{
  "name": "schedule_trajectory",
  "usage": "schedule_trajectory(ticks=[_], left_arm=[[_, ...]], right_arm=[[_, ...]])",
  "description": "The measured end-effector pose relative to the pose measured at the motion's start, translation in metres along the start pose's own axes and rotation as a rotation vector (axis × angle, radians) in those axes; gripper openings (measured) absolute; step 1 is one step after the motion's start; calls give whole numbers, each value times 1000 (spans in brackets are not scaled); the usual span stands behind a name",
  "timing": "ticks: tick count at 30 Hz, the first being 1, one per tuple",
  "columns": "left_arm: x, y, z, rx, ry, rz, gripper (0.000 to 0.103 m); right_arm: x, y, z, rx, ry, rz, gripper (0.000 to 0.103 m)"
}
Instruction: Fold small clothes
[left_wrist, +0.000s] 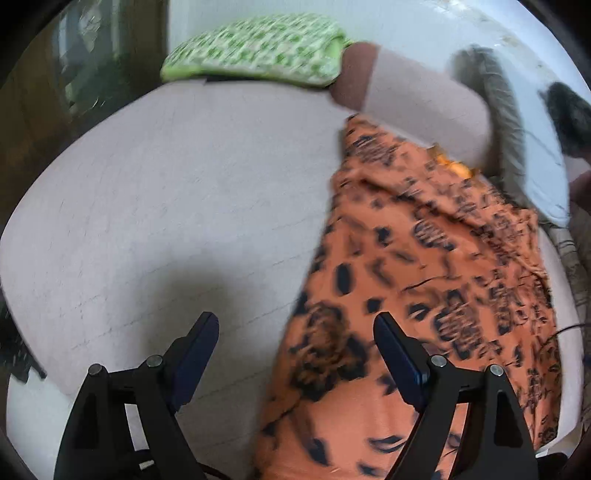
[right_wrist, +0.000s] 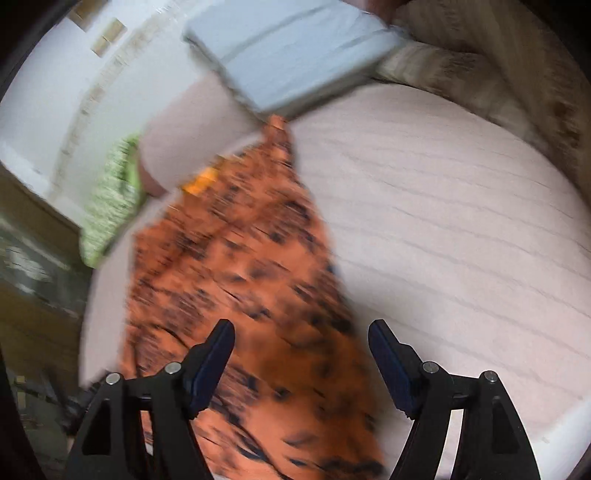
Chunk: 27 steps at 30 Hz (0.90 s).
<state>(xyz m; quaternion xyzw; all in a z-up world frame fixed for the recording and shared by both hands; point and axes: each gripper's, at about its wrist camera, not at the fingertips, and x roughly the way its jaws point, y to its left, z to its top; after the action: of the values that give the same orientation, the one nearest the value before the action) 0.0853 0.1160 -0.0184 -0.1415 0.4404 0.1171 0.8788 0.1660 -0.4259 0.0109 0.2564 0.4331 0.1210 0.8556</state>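
**Desk:** Pale pink bedsheet (left_wrist: 155, 206) covers the mattress, lightly creased. What lies on it?

**Photographer:** One orange garment with black animal print (left_wrist: 424, 266), spread in a long strip. In the left wrist view it runs from the near edge of the bed up toward the far right, narrowing to a point beside a pale pink pillow (left_wrist: 417, 107). Both views are motion-blurred, so the print's detail is soft.

**Desk:** And the edges?

**Photographer:** At the far edge a green patterned pillow (left_wrist: 255, 48) sits against a white wall (left_wrist: 406, 26). A pale blue cushion (right_wrist: 291, 55) lies at the far end in the right wrist view, overlapping the pink pillow, with a beige striped blanket (right_wrist: 461, 70) just beyond it. Dark wooden furniture (left_wrist: 74, 74) stands off the bed's left side.

**Desk:** Open room?

**Photographer:** Bare sheet lies left of the garment in the left view; in the right view (right_wrist: 461, 229) bare sheet fills the space right of it, out to the blanket.

**Desk:** Grippers?

**Photographer:** Left gripper (left_wrist: 295, 347) is spread wide, holding nothing, one finger over bare sheet, the other over the garment's near end. Right gripper (right_wrist: 301, 354) is likewise spread wide and empty, straddling the garment's right edge (right_wrist: 240, 258).
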Motion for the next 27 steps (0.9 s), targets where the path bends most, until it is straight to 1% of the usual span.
schedule_trajectory(ticks=[1, 2, 3, 4, 5, 7, 9, 10, 12, 14, 16, 17, 18, 20, 21, 22, 23, 24, 25, 26, 27], left_arm=[[0, -7, 1, 18, -19, -13, 86], [3, -13, 3, 34, -28, -23, 86], [6, -19, 4, 51, -36, -39, 86], [10, -24, 5, 61, -40, -47, 86], [17, -27, 6, 62, -35, -45, 86], [27, -32, 10, 58, -6, -54, 86], [35, -29, 12, 52, 6, -60, 86], [39, -27, 14, 47, 14, -60, 86], [49, -21, 19, 11, 40, -70, 86], [57, -16, 21, -30, 67, -89, 86], [63, -15, 22, -48, 91, -106, 86], [64, -17, 22, -42, 90, -105, 86], [63, -19, 22, -30, 86, -109, 86], [61, -22, 21, -14, 88, -120, 86], [60, -23, 21, -7, 85, -120, 86], [60, -23, 20, -6, 85, -120, 86], [61, -24, 21, -6, 88, -120, 86], [61, -24, 21, -3, 91, -119, 86], [61, -24, 21, -3, 91, -119, 86], [60, -23, 21, -5, 90, -121, 86], [60, -23, 21, -7, 89, -124, 86]], right_arm=[[8, 6, 15, -5, -10, 30, 78], [18, 12, 32, -11, -24, 38, 78], [28, 16, 46, -16, -34, 23, 78], [44, 19, 69, -26, -54, -17, 78], [56, 20, 84, -35, -65, -39, 78], [94, 14, 119, -38, -42, -72, 78], [130, 2, 143, -11, 5, -71, 78], [143, -2, 150, -9, 18, -90, 78], [170, -8, 162, -21, 40, -94, 77], [184, -7, 167, -57, 40, -90, 77], [196, -2, 176, -103, 15, -87, 77], [200, 0, 179, -123, 8, -83, 58], [207, 0, 184, -130, 19, -97, 8], [202, 10, 193, -179, -34, -114, 7], [201, 11, 196, -188, -49, -104, 7], [216, -3, 199, -138, 5, -127, 7], [227, -16, 198, -94, 37, -126, 8], [228, -23, 199, -64, 29, -100, 6], [219, -26, 201, -22, -1, -73, 7], [215, -27, 202, 8, -14, -64, 13], [209, -32, 203, 55, -26, -59, 16]])
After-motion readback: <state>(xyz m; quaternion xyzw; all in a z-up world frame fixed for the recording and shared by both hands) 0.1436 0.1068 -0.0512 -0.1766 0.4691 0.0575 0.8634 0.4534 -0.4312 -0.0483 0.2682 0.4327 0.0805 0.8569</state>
